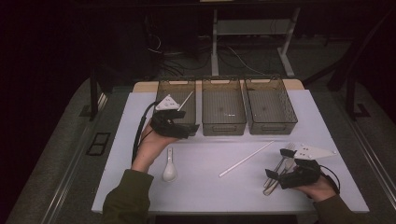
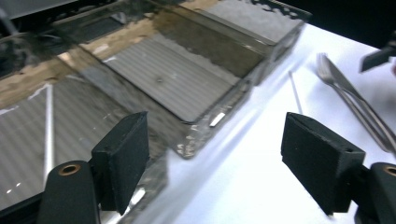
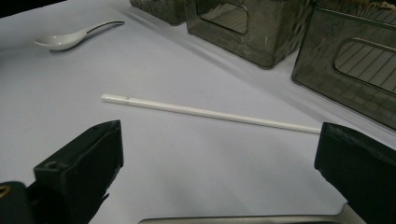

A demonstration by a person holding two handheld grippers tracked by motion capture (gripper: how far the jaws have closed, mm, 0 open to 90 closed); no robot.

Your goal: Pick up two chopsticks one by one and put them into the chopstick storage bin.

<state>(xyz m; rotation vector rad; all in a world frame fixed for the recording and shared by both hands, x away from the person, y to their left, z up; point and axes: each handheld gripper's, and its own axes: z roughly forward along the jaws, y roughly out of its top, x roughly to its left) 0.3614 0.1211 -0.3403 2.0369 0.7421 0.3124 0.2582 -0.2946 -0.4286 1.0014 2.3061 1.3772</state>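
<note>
Left hand-held gripper [image 1: 187,129]: at near edge of left bin [image 1: 176,88], jaws spread apart, nothing between them. Placement suggests a drop just made into that bin, since a white chopstick [image 1: 185,101] leans inside it, one end resting up on the far right wall; seen also in left gripper view as a pale rod [image 2: 48,126] lying on the ribbed floor.

Right hand-held gripper [image 1: 274,178]: low at near right of worktop [image 1: 210,186], jaws wide apart, empty, set over the metal cutlery [image 1: 280,165], a fork and other pieces lying bunched together there. Judged as poised for next pick.

Second white chopstick [image 1: 246,159]: flat on worktop, centre, lying diagonally from near-left to far-right, apart from both grippers; in right gripper view, straight across ahead of the open jaws [image 3: 210,113]. Likely mate to the one binned, so probably destined for left bin.

White ceramic spoon [image 1: 169,170]: near left, bowl toward the near edge, just beside the left forearm, untouched.

Middle bin [image 1: 223,88] and right bin [image 1: 271,86]: far row, side by side, apparently empty. Three bins, three utensil kinds: arrangement reads as sorting by type.
</note>
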